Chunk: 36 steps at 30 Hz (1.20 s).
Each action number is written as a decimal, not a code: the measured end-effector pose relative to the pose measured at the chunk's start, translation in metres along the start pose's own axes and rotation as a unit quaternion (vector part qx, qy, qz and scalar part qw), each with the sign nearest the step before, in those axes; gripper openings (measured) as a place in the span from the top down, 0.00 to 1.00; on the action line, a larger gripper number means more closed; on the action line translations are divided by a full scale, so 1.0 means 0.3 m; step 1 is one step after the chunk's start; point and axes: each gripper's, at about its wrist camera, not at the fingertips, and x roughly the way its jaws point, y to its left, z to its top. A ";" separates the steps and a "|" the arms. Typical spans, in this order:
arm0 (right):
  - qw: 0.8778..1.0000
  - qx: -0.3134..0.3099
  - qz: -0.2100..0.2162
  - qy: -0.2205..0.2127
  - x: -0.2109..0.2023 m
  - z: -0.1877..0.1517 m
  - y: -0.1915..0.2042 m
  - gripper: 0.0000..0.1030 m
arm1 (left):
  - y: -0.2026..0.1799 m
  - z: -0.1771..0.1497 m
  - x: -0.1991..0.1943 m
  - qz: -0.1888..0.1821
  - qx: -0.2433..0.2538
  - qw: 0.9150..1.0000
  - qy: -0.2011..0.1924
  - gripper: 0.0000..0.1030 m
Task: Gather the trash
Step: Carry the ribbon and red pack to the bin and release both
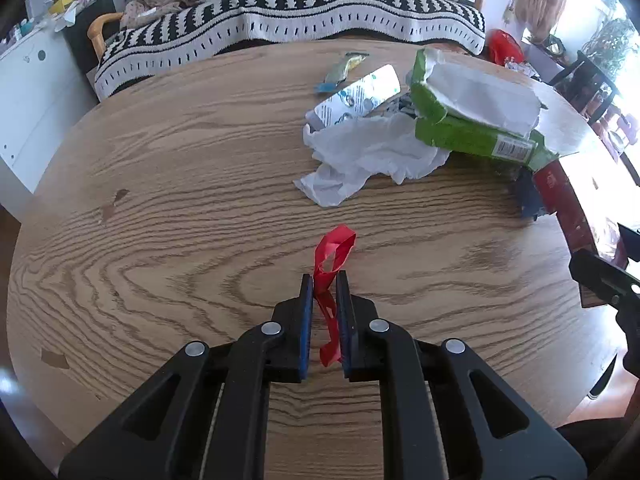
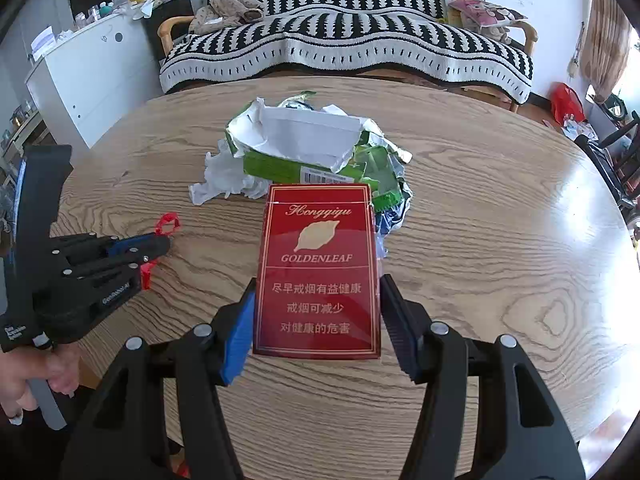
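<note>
My left gripper is shut on a red plastic strip, held just above the round wooden table. The strip loops out past the fingertips. It also shows in the right wrist view, with the left gripper at the left. My right gripper is shut on a red cigarette pack marked "Goldenleaf", held flat over the table. A trash pile lies mid-table: a torn green carton, crumpled white tissue and a white printed wrapper.
A small blue-yellow wrapper lies at the far side of the table. A striped black-and-white sofa stands behind the table. A white cabinet is at the left. A red bag sits on the floor at the right.
</note>
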 end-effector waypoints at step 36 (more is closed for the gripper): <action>0.906 0.375 -0.196 0.019 -0.647 -1.122 -1.380 0.44 | -1.877 -0.383 -0.176 -0.312 0.402 0.859 0.056 0.89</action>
